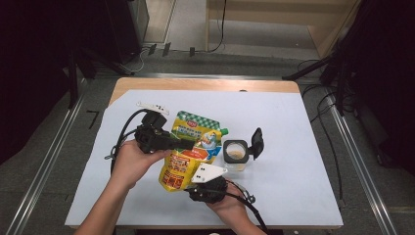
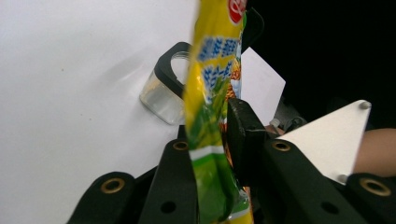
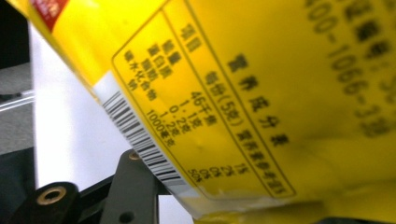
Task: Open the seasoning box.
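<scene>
A yellow and green spouted pouch [image 1: 188, 147] hangs tilted above the white sheet, held between both grippers. My left gripper [image 1: 188, 144] reaches in from the left at mid-height of the pouch. In the left gripper view the pouch's edge [image 2: 210, 93] stands between its black jaws, which touch it on both sides. My right gripper [image 1: 195, 187], with its grey plate on top, grips the pouch's bottom corner from below. The printed back of the pouch [image 3: 261, 93] lies across its jaws in the right gripper view, hiding one jaw. A small clear jar [image 1: 236, 155] with an open black flip lid [image 1: 257, 143] stands just right of the pouch.
A white sheet [image 1: 293, 147] covers the wooden table [image 1: 205, 84]. The jar [image 2: 161, 100] stands on the sheet beyond the pouch. Cables trail from both grippers toward the front edge. Metal rails and dark equipment flank the table on both sides.
</scene>
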Demonstrator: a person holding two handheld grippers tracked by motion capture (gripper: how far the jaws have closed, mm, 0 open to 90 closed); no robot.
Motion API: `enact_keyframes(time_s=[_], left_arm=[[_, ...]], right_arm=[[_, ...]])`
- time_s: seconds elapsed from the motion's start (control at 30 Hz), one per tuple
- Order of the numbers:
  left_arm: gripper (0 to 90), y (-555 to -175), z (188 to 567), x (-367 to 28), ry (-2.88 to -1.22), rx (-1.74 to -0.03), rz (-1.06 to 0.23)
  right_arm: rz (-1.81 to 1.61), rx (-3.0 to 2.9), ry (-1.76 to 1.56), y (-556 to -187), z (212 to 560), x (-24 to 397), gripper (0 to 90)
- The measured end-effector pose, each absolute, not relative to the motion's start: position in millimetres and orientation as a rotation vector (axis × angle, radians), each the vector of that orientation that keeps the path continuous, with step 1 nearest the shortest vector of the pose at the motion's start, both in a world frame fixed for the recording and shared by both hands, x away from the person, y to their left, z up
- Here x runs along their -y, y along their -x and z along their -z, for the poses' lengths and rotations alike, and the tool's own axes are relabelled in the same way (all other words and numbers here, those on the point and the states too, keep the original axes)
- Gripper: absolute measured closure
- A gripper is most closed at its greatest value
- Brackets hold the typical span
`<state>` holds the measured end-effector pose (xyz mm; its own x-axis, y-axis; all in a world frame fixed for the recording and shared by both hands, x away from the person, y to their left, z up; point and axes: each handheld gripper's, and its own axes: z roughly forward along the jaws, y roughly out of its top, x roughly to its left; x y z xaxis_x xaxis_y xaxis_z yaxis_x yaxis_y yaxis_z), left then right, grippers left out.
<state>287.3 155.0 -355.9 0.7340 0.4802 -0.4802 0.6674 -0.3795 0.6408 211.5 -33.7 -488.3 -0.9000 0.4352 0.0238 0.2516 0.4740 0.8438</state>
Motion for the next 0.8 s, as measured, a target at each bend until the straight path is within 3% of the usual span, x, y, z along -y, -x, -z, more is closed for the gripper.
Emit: enact_keyframes(time_s=[0.3,0.8], left_arm=[[76.9,-286,358,-148,-2.057,-0.807,0.223],[74.7,-290,369,-127,-2.091,-0.888,0.256]], right_arm=[[-1.479,-2.554,-0.616,-206,478,35,61.6],[-1.514,-2.617,-0.646,-202,473,32,64.2]])
